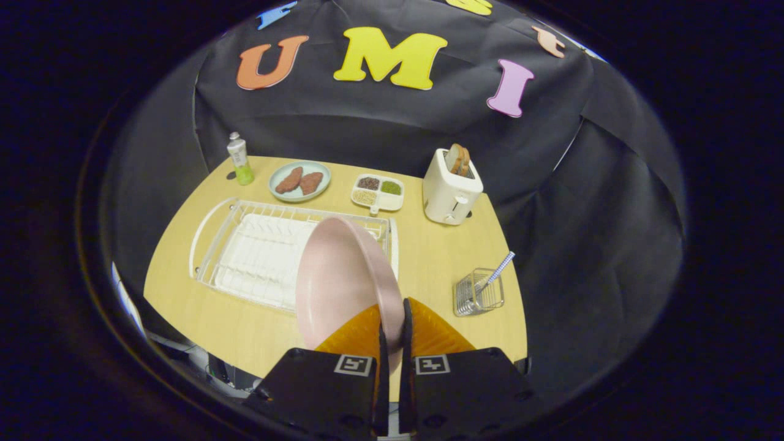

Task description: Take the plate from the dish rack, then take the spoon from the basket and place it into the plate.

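My gripper is shut on the rim of a pink plate, both orange fingers pressing on its edge. The plate is held up on edge, tilted, above the near right part of the white wire dish rack and hides that corner of it. The rack's white drain tray lies bare. To the right of the fingers stands a small wire basket on the wooden table. A spoon with a blue-white striped handle leans out of the basket toward the right.
Along the table's far edge stand a green-bottomed bottle, a light-blue plate with two brown patties, a divided white dish of grains and a white toaster with bread. Bare tabletop lies between rack and basket.
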Motion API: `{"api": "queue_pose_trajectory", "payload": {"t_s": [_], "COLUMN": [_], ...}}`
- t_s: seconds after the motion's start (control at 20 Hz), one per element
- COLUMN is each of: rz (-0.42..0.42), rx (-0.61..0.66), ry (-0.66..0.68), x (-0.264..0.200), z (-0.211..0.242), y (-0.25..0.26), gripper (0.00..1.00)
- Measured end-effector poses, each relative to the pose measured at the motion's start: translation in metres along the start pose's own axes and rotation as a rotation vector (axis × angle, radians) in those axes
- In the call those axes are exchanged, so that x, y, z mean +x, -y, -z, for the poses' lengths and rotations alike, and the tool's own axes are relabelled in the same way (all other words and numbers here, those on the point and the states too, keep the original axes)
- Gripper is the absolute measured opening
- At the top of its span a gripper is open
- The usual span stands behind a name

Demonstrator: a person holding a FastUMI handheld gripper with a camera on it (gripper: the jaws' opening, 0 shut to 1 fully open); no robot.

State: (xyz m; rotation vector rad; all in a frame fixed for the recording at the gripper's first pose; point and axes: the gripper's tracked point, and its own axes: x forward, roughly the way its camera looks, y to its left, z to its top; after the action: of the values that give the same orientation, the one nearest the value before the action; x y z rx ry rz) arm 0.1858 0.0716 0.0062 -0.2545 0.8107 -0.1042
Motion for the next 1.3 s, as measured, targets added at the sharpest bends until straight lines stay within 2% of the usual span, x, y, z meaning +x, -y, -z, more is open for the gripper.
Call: {"api": "queue_pose_trajectory", "payload": {"t_s": [0.2, 0.4, 0.7, 0.85, 1.0, 1.3], "rz": [-0.136, -0.252, -0.323, -0.31, -0.379, -0.461], "rx": [-0.001, 0.072, 0.089, 0.086, 0.175, 0.271], "ry": [0.067, 0.07, 0.022, -0.001, -0.02, -0.086], "x": [-0.006, 0.009, 0.057, 0.08, 0.098, 0.118], "z": [0.046, 0.095, 0.154, 0.176, 0.185, 0.2], "y": [-0.005, 0.0, -0.006, -0.003, -0.003, -0.001], "gripper": [0.12, 0.12, 0.12, 0.12, 0.12, 0.14]}}
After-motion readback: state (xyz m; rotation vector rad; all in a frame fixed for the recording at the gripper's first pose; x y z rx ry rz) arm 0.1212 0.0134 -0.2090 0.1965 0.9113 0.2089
